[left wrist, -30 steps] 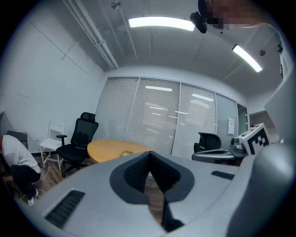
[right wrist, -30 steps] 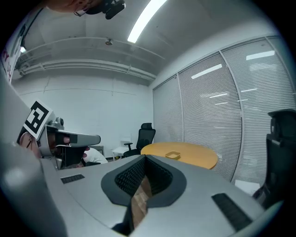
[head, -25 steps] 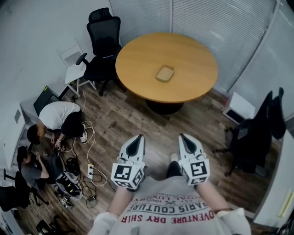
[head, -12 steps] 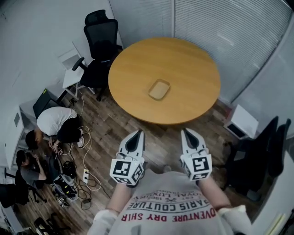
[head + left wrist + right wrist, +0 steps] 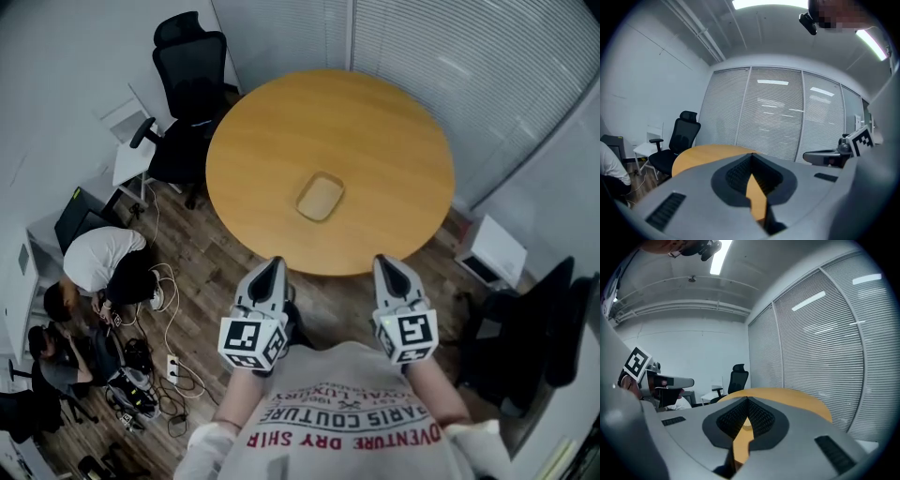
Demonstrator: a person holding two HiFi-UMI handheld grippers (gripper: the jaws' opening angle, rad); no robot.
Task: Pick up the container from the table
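Left tool (image 5: 271, 265) and right tool (image 5: 382, 263) are both pinched together with nothing in them, hanging just short of the tabletop (image 5: 394, 131) edge. The container (image 5: 320, 197) sits near the middle, well apart from either. It looks shallow and light, so I reckon unopened tips would just shove it along the wood.

This is looking like an office meeting room. A round wooden table (image 5: 375, 122) is standing in the middle on a wood-plank floor (image 5: 225, 258). One black swivel chair (image 5: 187, 66) is waiting at its far-left edge, and another (image 5: 520, 328) off its right edge. Slatted blinds (image 5: 469, 56) are covering the glazed walls and strip lights (image 5: 768, 3) are glowing overhead. Two people (image 5: 98, 258) are crouching by the left wall over tangled cables (image 5: 141, 398).
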